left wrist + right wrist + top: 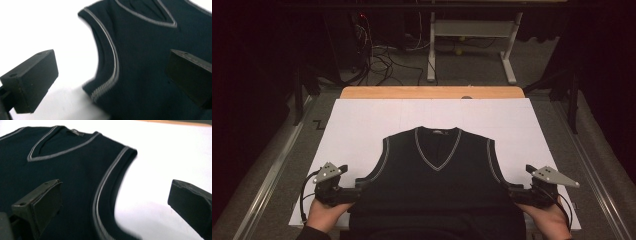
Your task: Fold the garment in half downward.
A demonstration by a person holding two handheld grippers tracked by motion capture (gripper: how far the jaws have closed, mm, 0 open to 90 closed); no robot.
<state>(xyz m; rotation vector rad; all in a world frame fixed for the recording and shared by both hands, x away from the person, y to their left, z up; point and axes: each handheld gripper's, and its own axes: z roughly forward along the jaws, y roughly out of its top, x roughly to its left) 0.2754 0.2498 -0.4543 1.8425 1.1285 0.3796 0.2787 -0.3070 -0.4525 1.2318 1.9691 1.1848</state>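
Note:
A black sleeveless V-neck vest (437,180) with grey trim lies flat, front up, on a white sheet (362,125); its hem reaches the near table edge. My left gripper (358,188) is at the vest's left side below the armhole. Its jaws are spread wide in the left gripper view (112,72), straddling the trimmed armhole edge of the vest (150,50). My right gripper (513,190) mirrors it at the right side. It stands open (117,202) over the other armhole edge of the vest (70,170). Neither holds cloth.
The white sheet covers a wooden tabletop (432,92), bare white on both sides of the vest and beyond the collar. Behind the table stand a white desk frame (472,30) and tangled cables (382,60) on the carpet. Metal rails (267,175) run along both sides.

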